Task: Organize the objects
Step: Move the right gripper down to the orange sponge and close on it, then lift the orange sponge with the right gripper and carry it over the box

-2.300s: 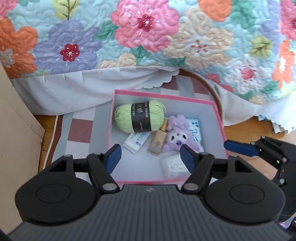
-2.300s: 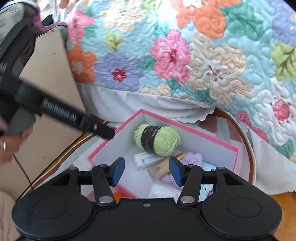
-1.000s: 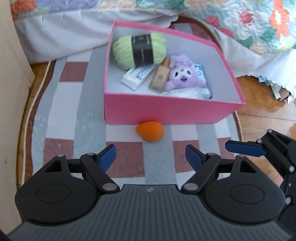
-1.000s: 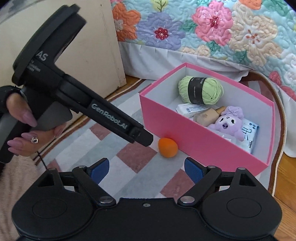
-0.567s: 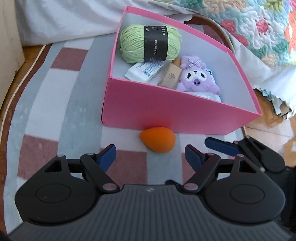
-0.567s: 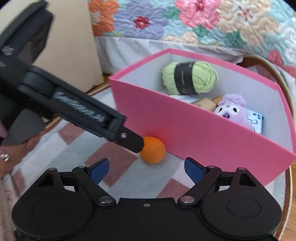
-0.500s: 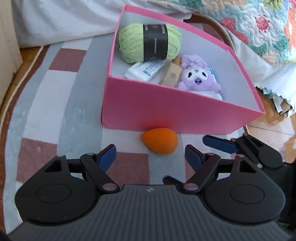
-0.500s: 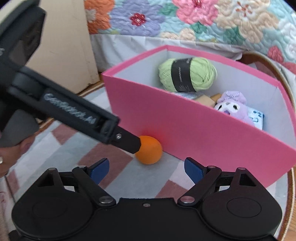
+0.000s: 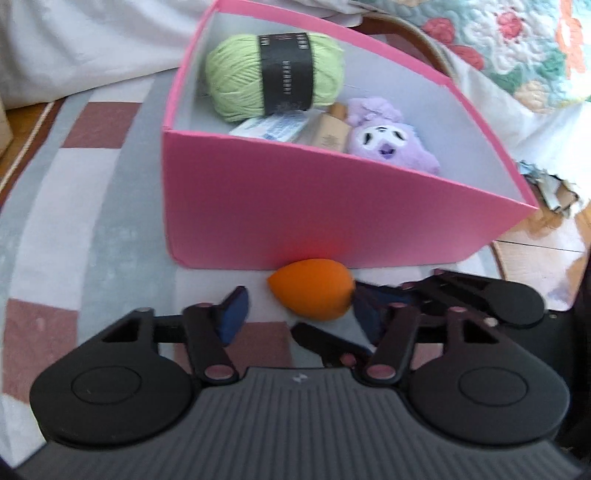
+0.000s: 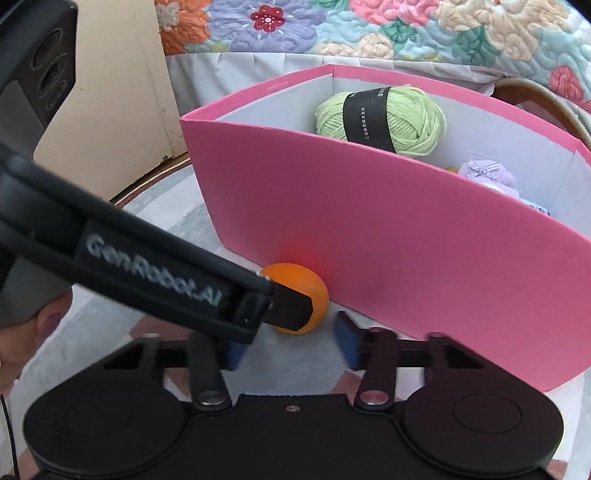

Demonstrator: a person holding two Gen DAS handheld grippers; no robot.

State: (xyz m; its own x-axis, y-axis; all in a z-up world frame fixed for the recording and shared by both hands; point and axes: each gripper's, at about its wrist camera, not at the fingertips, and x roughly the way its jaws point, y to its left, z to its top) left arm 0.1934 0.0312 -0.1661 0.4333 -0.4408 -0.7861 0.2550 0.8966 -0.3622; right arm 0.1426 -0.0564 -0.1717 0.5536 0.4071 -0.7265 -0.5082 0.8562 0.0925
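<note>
An orange egg-shaped sponge (image 9: 310, 291) (image 10: 319, 295) lies on the rug against the near wall of the pink box (image 9: 295, 214) (image 10: 406, 258). My left gripper (image 9: 301, 317) is low over it, jaws closing with the sponge between the tips; a gap shows beside the left pad. In the right wrist view the left gripper's finger (image 10: 291, 306) covers part of the sponge. My right gripper (image 10: 291, 349) is closing too, its tips at the sponge's near edge, not visibly pressing. The right gripper's fingers (image 9: 443, 295) come in from the right.
The box holds green yarn (image 9: 273, 74), a purple plush (image 9: 388, 144), a white tube (image 9: 269, 127) and a beige bottle (image 9: 328, 129). A quilted bed (image 10: 406, 26) stands behind, a beige cabinet (image 10: 122, 110) to the left, paper scraps (image 9: 554, 188) to the right. A person's hand (image 10: 48, 321) holds the left gripper.
Both grippers have sunk toward the rug and closed in on the orange sponge. Both pairs of jaws have narrowed sharply and now look blurred.
</note>
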